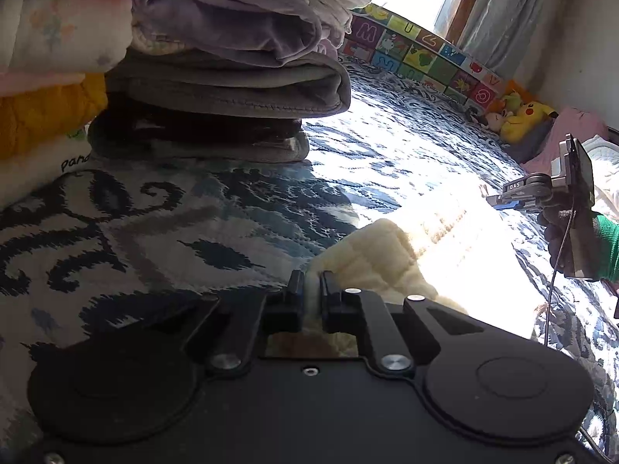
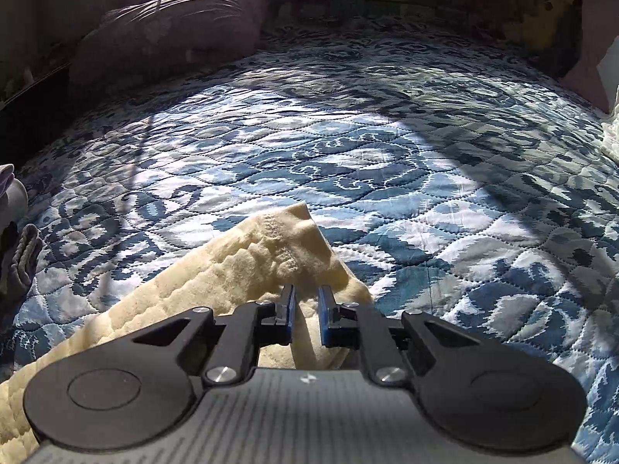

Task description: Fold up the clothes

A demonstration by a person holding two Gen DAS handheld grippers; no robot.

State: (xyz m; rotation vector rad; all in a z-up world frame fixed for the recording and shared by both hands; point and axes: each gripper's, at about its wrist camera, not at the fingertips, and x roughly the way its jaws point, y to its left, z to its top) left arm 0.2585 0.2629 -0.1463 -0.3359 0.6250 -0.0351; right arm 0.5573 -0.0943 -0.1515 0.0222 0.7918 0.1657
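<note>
A cream quilted garment (image 2: pixel 232 270) lies on a bed covered by a blue-and-white patterned quilt (image 2: pixel 387 147). We see it stretched between two handheld grippers, part of it washed out by bright sunlight.

The left gripper (image 1: pixel 309 282) has its jaws nearly closed, pinching a thick edge of the cream garment between them. The right gripper (image 2: pixel 306 297) has its jaws narrowly parted, with a fold of the same garment caught between them; a corner of the cloth rises just beyond the jaws. In the left wrist view, a gloved hand (image 1: pixel 568 243) with a green sleeve carries the right gripper at the far side of the garment.

Beyond the garment, beside the left gripper, stands a stack of folded clothes (image 1: pixel 216 89) in grey, lilac and dark tones. Farther from the garment, along the bed's edge, runs a colourful alphabet bumper (image 1: pixel 421 50), with a yellow plush toy (image 1: pixel 526 116) at its end.
</note>
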